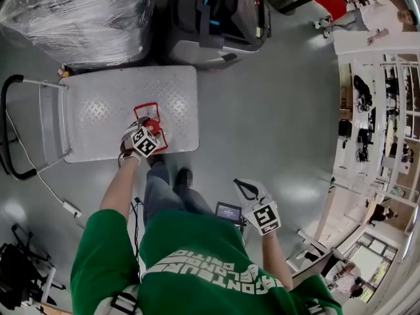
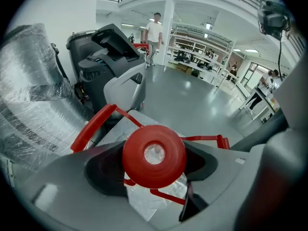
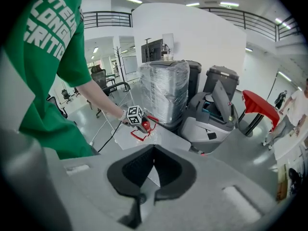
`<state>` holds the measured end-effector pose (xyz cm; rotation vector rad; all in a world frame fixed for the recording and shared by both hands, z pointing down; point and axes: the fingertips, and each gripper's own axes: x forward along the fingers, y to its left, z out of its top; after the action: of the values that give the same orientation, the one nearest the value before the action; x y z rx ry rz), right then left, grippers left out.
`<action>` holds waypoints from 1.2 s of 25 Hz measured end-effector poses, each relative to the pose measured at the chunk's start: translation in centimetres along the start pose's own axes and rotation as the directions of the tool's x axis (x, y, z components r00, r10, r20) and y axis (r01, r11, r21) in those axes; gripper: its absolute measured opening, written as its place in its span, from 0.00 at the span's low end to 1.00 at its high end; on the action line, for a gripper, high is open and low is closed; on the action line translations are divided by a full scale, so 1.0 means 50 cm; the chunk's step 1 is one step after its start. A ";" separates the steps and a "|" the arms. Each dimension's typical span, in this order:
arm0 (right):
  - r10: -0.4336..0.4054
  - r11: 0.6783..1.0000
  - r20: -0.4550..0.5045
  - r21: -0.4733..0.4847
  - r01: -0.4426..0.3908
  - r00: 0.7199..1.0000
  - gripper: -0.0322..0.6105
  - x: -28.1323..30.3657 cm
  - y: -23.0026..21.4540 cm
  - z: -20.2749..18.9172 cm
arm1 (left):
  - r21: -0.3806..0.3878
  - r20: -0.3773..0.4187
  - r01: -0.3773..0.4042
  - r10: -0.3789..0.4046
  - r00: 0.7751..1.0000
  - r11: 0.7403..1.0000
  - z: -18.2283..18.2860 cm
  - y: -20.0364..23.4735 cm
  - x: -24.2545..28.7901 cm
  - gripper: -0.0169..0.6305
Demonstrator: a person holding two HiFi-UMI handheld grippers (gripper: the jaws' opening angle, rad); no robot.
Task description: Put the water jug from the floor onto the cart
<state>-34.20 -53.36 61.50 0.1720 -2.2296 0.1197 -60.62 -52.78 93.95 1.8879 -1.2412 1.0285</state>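
Note:
The water jug [image 1: 152, 125] is clear, with a red cap [image 2: 154, 155] and a red carrying frame [image 2: 91, 126]. It is over the front part of the metal cart deck [image 1: 98, 104]; I cannot tell whether it rests on it. My left gripper [image 1: 147, 135] is shut round the jug's neck just under the cap, whose top faces the left gripper view. My right gripper [image 1: 248, 190] hangs low beside my right leg, away from the cart, shut with nothing in it. The right gripper view shows the jug [image 3: 146, 124] and the cart [image 3: 168, 137] ahead.
The cart's black push handle [image 1: 6, 130] is at the left. Behind the cart stand a plastic-wrapped bin [image 1: 85, 18] and a grey floor-cleaning machine [image 1: 216, 18]. A white cable [image 1: 39, 176] trails on the floor at the left. Shelving [image 1: 387, 123] and a person [image 1: 384, 12] are at the right.

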 end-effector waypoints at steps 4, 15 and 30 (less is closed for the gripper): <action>0.007 1.000 -0.015 0.004 -0.007 1.000 0.04 0.010 0.001 0.001 | 0.006 -0.030 -0.002 0.002 1.000 1.000 -0.022 0.004 0.030 0.55; 0.019 1.000 -0.011 -0.009 -0.019 1.000 0.04 0.027 0.008 0.022 | 0.028 -0.029 -0.006 0.007 1.000 1.000 -0.003 -0.009 0.043 0.54; 0.021 1.000 0.012 -0.008 -0.020 1.000 0.04 0.020 0.005 0.011 | 0.060 -0.074 -0.027 0.031 0.997 0.998 -0.052 -0.033 0.036 0.54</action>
<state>-35.29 -53.28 61.95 0.1457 -2.2436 0.1208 -59.32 -50.82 96.61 1.8624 -1.2105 1.1527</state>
